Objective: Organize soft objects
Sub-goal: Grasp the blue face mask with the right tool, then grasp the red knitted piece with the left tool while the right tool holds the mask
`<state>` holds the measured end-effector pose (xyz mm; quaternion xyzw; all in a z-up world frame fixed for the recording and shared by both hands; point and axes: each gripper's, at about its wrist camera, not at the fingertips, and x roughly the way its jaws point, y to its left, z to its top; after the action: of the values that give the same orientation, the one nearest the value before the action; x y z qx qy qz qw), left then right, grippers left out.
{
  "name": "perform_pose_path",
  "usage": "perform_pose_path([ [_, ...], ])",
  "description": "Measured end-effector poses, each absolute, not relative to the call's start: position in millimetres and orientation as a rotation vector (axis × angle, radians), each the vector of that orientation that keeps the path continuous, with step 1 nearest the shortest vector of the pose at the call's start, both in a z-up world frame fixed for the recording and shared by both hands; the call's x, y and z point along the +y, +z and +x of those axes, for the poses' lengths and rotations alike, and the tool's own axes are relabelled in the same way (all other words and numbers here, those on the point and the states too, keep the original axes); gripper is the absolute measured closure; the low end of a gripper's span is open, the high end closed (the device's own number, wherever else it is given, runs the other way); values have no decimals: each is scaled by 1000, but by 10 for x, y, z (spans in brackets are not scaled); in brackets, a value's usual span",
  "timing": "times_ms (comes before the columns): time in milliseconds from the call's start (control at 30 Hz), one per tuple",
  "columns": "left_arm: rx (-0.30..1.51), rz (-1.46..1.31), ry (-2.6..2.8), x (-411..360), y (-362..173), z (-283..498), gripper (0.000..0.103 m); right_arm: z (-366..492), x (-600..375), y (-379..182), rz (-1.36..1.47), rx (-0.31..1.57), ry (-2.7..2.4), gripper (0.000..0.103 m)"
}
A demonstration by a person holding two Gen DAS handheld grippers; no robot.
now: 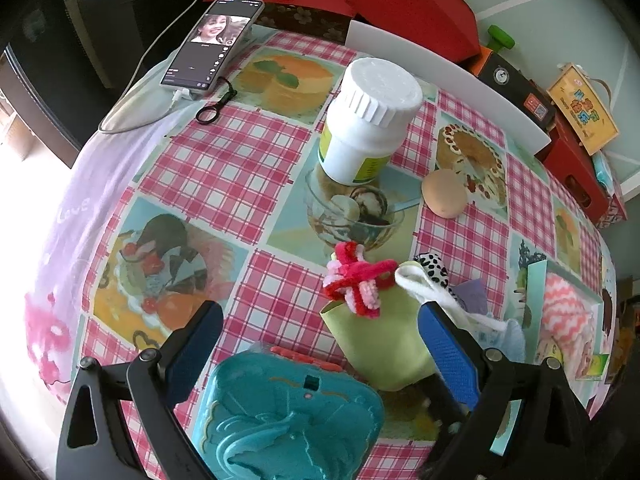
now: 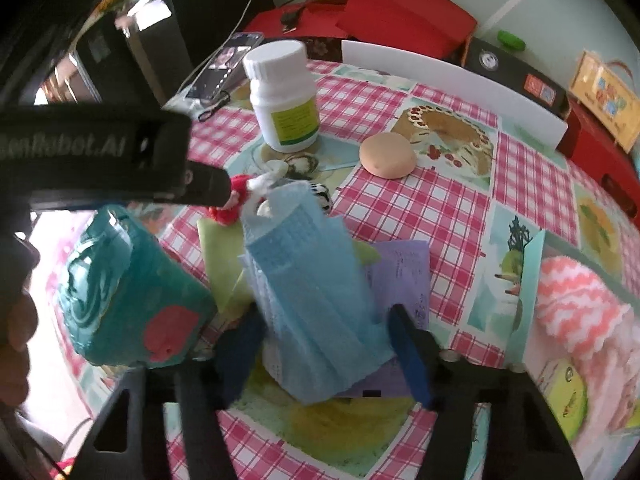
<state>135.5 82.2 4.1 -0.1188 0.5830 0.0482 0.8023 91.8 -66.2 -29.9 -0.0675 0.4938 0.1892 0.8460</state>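
Two grippers hang over the checked cloth [image 1: 256, 160]. The right gripper [image 2: 324, 340] has its blue pads pressed against a blue face mask [image 2: 312, 288], one on each side; the mask stands crumpled between them, over a green sheet [image 1: 380, 340] and a purple paper [image 2: 404, 272]. The left gripper [image 1: 320, 344] has its jaws wide apart, a teal box [image 1: 288, 420] beneath them, and I can't tell whether the pads touch it. Just behind the mask lie a red-and-pink fuzzy twist [image 1: 356, 276] and a spotted cloth [image 1: 434, 270]. Further behind the mask stand a white bottle [image 1: 368, 120] and a tan sponge [image 1: 444, 194]. Right of the mask sits a pink knit [image 2: 576, 304].
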Motion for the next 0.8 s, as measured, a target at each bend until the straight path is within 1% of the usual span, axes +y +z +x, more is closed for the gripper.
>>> perform_pose_path([
  [67,1250,-256,100,812,37,1366,5,934,-714,-289,-119,1044,399,49],
  [200,1253,-260,95,789,23,1388,5,954,-790,-291,-80,1058,407,59],
  [333,1250,-256,90,752,17,1412,5,959,-852,-271,-57,1058,406,60],
  [400,1245,-251,86,733,23,1424,5,963,-902,-249,-30,1057,414,64],
  [533,1238,-234,81,691,28,1448,6,980,-1007,-228,-6,1053,397,64],
  [600,1231,-239,69,678,33,1456,8,996,-1078,-234,16,1057,384,64],
  [667,1230,-239,55,654,26,1474,18,1012,-1138,-240,31,1059,373,64],
  [800,1239,-221,31,588,-16,1520,24,1023,-1229,-227,53,1056,361,64],
])
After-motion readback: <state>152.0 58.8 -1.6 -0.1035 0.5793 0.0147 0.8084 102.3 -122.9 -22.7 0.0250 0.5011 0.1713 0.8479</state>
